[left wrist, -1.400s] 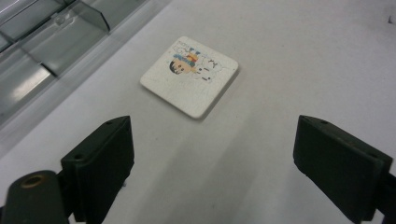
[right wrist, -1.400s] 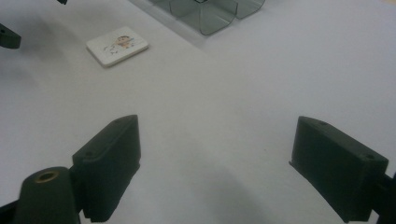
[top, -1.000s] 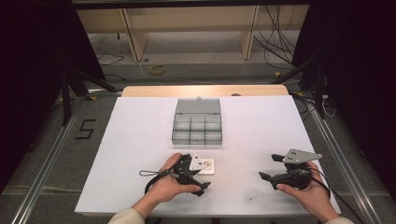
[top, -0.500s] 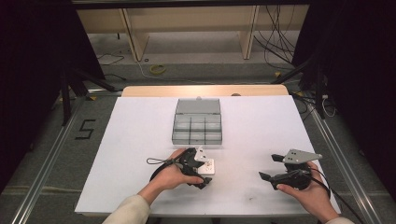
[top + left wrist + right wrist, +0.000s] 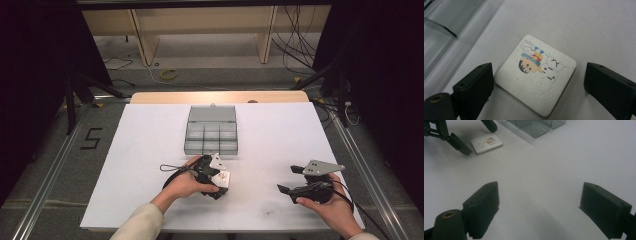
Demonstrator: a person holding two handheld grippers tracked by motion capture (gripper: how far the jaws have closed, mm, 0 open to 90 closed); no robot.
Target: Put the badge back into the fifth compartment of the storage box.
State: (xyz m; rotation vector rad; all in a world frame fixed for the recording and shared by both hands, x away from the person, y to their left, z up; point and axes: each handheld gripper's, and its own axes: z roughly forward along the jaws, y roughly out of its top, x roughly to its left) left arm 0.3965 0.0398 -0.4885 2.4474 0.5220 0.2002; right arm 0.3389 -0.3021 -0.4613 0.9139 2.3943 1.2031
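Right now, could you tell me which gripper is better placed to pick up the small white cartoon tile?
Left. The left gripper has its open jaws on either side of the tile, which lies flat on the table. The right gripper sits open well off to the side, with bare table between its jaws.

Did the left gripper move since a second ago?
Yes. The left gripper slid rightward over the cartoon tile, ending below the clear compartment box; its jaws have just been opening, either side of the tile.
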